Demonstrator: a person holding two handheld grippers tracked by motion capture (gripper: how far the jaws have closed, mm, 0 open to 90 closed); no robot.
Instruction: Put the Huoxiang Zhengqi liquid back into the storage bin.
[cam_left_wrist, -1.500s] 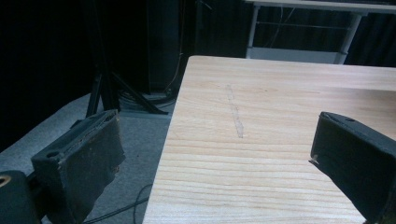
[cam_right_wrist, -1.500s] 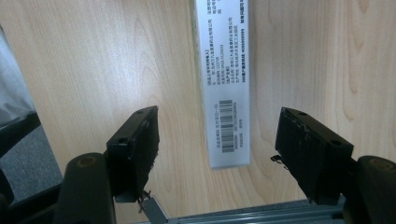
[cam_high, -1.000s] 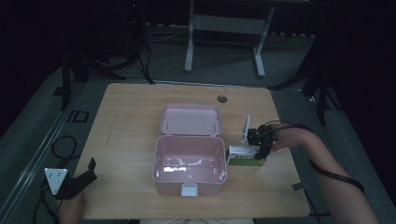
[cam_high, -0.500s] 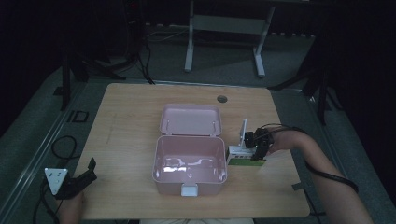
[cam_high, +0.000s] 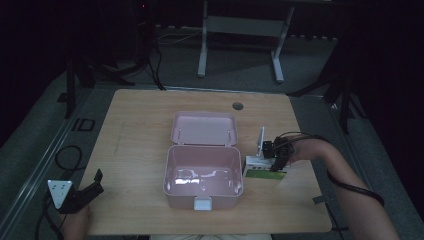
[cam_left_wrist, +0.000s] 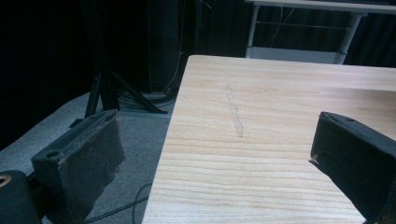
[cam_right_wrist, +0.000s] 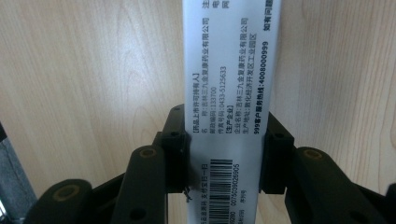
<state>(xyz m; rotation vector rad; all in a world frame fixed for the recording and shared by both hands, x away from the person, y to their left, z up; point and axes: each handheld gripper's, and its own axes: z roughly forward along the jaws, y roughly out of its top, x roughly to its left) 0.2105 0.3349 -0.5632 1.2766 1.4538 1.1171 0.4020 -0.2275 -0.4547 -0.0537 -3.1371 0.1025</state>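
The wooden table (cam_high: 140, 130) is carrying an open pink box (cam_high: 202, 172) at its middle, the right gripper (cam_high: 274, 156) is pinching a white and green carton (cam_high: 264, 169) just right of that box, and the left gripper (cam_high: 82, 192), jaws spread, is hovering well left of it.

We see dim room, grey carpet floor (cam_high: 45, 150). Light wood table (cam_high: 140, 130) centre. White-legged bench frame (cam_high: 240, 30) at 12 o'clock, black stand (cam_high: 80, 75) at 10, cables (cam_high: 62, 155) at 9.
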